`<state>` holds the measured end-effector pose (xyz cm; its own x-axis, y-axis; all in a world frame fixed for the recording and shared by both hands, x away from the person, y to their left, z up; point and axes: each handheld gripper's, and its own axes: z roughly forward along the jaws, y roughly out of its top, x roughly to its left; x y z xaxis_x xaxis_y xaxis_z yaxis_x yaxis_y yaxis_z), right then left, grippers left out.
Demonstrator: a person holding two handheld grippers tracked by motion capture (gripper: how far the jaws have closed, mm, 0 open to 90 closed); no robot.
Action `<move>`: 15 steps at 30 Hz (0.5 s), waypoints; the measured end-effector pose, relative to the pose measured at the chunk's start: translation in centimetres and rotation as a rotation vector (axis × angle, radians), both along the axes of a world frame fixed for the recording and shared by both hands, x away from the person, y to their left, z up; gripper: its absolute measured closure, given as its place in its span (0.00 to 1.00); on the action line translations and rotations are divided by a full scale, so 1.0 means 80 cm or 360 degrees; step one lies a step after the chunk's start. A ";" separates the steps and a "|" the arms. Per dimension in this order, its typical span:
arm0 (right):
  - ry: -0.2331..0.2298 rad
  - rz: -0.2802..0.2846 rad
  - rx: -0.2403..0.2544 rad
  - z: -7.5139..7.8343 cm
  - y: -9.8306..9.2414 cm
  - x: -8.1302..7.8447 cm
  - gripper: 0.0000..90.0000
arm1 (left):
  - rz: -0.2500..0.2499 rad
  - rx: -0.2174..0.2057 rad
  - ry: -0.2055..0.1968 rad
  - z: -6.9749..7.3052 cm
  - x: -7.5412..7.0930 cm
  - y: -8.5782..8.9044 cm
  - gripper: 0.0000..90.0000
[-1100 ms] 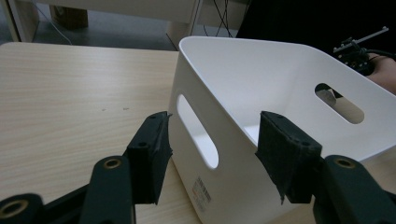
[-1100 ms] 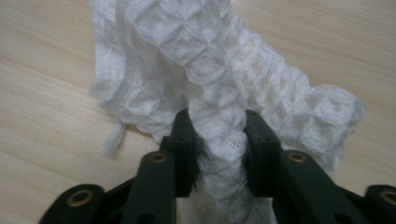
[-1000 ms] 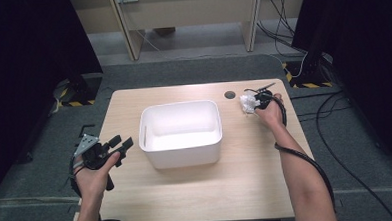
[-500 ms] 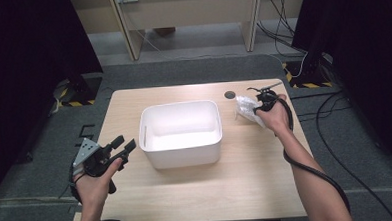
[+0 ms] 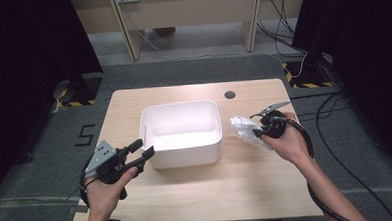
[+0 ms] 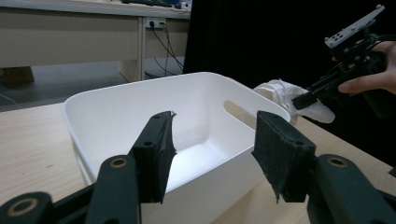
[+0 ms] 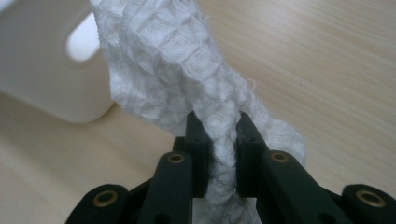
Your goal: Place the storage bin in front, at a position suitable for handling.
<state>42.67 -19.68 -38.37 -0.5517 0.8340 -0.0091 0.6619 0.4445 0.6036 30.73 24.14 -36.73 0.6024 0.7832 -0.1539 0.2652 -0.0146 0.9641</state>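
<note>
— On the right half of the bench [image 5: 267, 187], what do we have in hand?

— We hold the right gripper [image 5: 259, 133] with its jaws pinching a white quilted cloth [image 5: 244, 129]. In the right gripper view the 2 jaws squeeze a bunched fold of the cloth [image 7: 187, 70] between them, and the rest of it spills up and away from the pads. Those jaws have just been closing, with the cloth between them.

— Where is the cloth against the tub?

— Just beside the right wall of the white tub [image 5: 149, 117], raised off the bench as far as we can tell, and outside the rim. From the left gripper view we see the cloth [image 6: 285, 93] past the tub's far wall, near its slotted handle, with the right gripper [image 6: 308, 98] gripping it.

— And our other hand?

— The left gripper [image 5: 140, 154] sits at the tub's near left corner, close to the wall; we cannot tell whether it touches. Its jaws are spread, with nothing between them. In the left gripper view the 2 black jaws frame the tub [image 6: 93, 107], whose inside is bare white.

— Anything else on the bench?

— 1 dark round hole [image 5: 230, 95] behind the tub, well apart from both grippers.
</note>
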 end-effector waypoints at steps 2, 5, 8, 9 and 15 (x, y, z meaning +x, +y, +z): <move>0.0012 0.0043 -0.0005 0.003 0.002 -0.015 0.89 | -0.0051 0.0036 0.0005 0.002 0.001 -0.013 0.50; 0.0018 0.0071 -0.0007 -0.001 0.008 -0.036 0.89 | -0.0104 0.0092 0.0012 0.001 0.003 -0.032 0.48; 0.0022 0.0108 -0.0010 -0.004 0.015 -0.057 0.89 | -0.0137 0.0129 0.0016 0.000 0.000 -0.047 0.46; 0.0016 0.0127 -0.0017 -0.005 0.016 -0.064 0.89 | -0.0154 0.0139 0.0014 0.000 0.000 -0.051 0.45; 0.0021 0.0242 -0.0038 -0.001 0.032 -0.106 0.89 | -0.0271 0.0205 0.0024 0.000 -0.003 -0.079 0.43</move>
<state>34.17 -17.09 -38.46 -0.6717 0.7406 -0.0196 0.5939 0.5541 0.5833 30.50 17.81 -36.69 0.7261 0.6841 -0.0691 0.2629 -0.1833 0.9473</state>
